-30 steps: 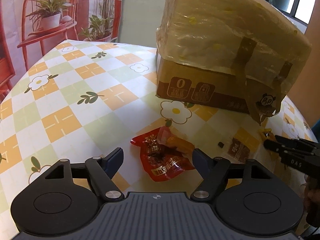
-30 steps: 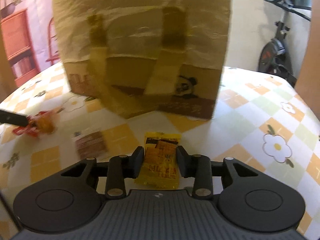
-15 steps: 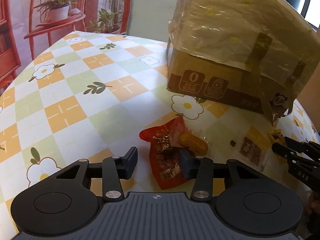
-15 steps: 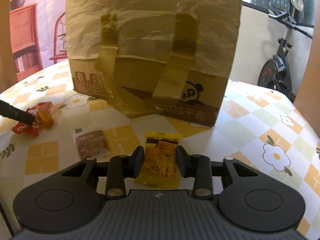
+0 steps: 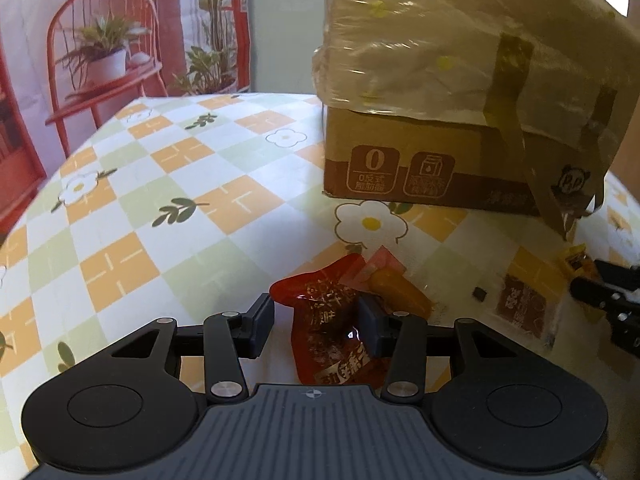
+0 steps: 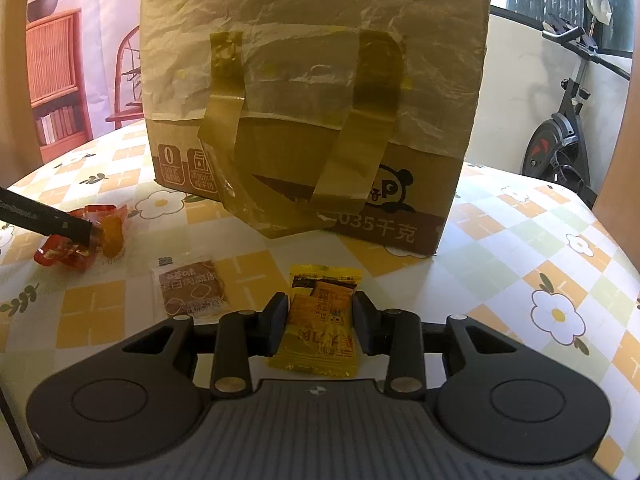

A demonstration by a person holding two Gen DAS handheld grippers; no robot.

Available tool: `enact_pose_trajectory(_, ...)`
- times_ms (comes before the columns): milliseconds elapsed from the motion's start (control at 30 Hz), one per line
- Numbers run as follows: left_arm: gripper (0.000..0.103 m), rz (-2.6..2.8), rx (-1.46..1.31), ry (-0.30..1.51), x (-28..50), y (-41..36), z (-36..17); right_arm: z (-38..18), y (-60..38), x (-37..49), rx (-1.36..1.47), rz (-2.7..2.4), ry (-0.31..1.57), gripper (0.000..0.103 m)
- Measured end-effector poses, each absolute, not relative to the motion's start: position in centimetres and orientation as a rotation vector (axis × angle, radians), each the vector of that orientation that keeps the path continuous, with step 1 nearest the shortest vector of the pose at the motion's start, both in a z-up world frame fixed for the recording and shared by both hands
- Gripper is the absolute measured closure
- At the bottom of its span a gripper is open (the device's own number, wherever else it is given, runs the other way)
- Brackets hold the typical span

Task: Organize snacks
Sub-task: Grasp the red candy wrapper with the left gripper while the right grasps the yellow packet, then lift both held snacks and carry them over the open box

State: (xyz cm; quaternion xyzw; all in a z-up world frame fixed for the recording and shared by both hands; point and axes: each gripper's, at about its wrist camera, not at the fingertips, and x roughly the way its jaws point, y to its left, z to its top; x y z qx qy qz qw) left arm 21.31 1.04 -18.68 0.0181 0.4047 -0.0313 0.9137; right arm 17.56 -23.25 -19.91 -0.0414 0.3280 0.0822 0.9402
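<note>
A crumpled red snack packet [image 5: 328,360] lies between the fingers of my left gripper [image 5: 316,314], and both pads press on its sides. An orange wrapped snack [image 5: 400,290] lies against it just past the right pad. From the right wrist view the left gripper's fingers [image 6: 60,226] reach in over the red packet [image 6: 60,258] at the far left. My right gripper [image 6: 320,314] is shut on a yellow snack packet [image 6: 320,344] on the tablecloth. A brown-and-clear packet [image 6: 192,292] lies loose between the two.
A big cardboard box [image 6: 312,80] wrapped in plastic and tape stands close behind the snacks. The checked floral tablecloth [image 5: 160,208] stretches away to the left. A tiny dark scrap [image 5: 479,293] lies by the brown packet [image 5: 520,308]. An exercise bike [image 6: 560,140] stands beyond the table.
My left gripper's jaws have come in from wide apart onto the red packet, which now looks bunched. My right gripper has kept its hold on the yellow packet.
</note>
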Motion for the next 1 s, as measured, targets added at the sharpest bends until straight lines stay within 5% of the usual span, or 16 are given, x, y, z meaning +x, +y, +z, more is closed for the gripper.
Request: enact_pose_trajectory(1000, 0.061, -0.148, 0.016, 0.712, 19.5, 1.3, -17.3, -19.9, -23.2, 17.5, -0.083, 0.173, 0.67, 0.065)
